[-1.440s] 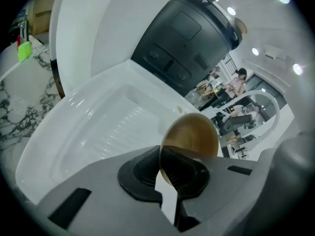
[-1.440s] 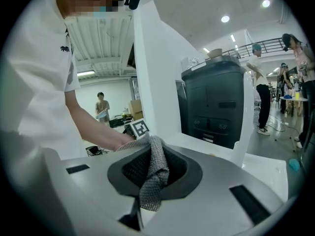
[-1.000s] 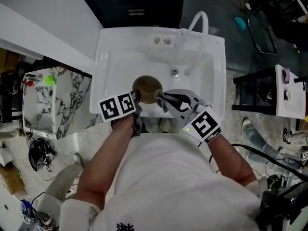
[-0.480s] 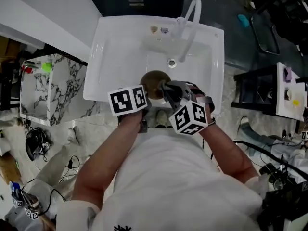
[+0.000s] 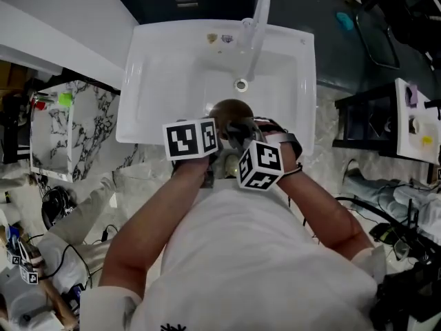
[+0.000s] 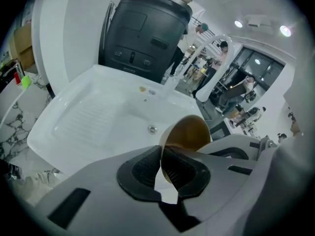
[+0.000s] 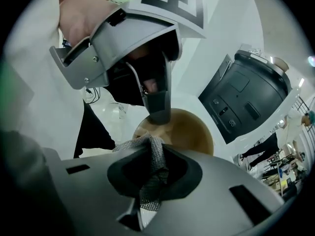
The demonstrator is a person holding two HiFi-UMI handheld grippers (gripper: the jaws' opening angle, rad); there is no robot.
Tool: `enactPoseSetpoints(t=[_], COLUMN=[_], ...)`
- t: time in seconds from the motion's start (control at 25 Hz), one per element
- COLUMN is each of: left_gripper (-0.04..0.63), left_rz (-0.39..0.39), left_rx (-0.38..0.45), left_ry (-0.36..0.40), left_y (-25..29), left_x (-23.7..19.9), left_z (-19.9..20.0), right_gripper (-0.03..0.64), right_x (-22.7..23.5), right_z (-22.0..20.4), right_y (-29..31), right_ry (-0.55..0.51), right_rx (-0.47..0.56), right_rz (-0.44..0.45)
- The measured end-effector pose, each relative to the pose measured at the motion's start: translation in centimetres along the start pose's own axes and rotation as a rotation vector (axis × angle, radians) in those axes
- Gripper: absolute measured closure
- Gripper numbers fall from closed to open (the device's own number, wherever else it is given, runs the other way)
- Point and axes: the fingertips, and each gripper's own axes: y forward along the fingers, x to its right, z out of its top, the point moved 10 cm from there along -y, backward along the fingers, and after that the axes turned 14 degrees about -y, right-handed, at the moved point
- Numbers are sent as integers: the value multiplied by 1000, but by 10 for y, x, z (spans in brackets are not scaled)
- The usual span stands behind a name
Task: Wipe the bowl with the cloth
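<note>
Since the earlier frames the right gripper (image 5: 236, 135) has swung in from the lower right; its marker cube now sits just beside the cube of the left gripper (image 5: 219, 127), and both tools have closed up around the bowl (image 5: 231, 110).

Head view: the brown bowl is held above the near half of the white sink (image 5: 138, 116), short of the drain (image 5: 240, 85); the faucet (image 5: 258, 12) rises at the far rim; both grippers meet at the bowl's near edge, with the person's forearms running back toward the camera.

Left gripper view: the left gripper (image 6: 161, 168) has its jaws nearly together, pinching the wall of the bowl (image 6: 189, 134) edge-on, one pad inside the rim and one outside; the bowl is tilted, its brown interior facing the right gripper (image 6: 236, 146), which shows just beside it; the sink basin (image 6: 88, 117) and its drain (image 6: 153, 129) lie below, and a black appliance (image 6: 142, 33) stands behind the sink.

Right gripper view: the right gripper (image 7: 155, 173) is clamped on a grey woven cloth (image 7: 152, 181), which fills the narrow gap between the pads and spills out above and below them; the cloth's upper fold lies at the near rim of the bowl (image 7: 192, 132); whether it presses on the surface cannot be confirmed; one jaw of the left gripper (image 7: 157, 107) grips the bowl's rim from above.
</note>
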Motion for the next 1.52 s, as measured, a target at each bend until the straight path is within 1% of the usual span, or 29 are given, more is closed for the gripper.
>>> enactPoseSetpoints(t=[0.12, 0.44, 0.68, 0.88, 1.12, 1.36, 1.52], left_gripper=[572, 575, 577, 577, 576, 575, 575], left_rz=[-3, 7, 21, 30, 26, 13, 6], left_rx=[-8, -57, -69, -60, -52, -39, -44], left_ry=[34, 79, 115, 118, 119, 123, 127], left_y=[1, 4, 6, 7, 9, 10, 13], left_x=[8, 11, 15, 12, 13, 17, 19], left_z=[-2, -8, -15, -14, -13, -11, -10], right_gripper=[580, 581, 581, 581, 581, 581, 581], right_x=[2, 16, 19, 17, 5, -6, -9], right_z=[4, 10, 6, -2, -11, -13, -8], right_y=[-1, -8, -12, -13, -6, -2, 1], right_ry=[-5, -17, -35, -52, -50, -51, -68], right_rx=[8, 16, -28, -78, -130, -147, -133], right_rz=[-20, -156, -198, -188, -137, -87, -68])
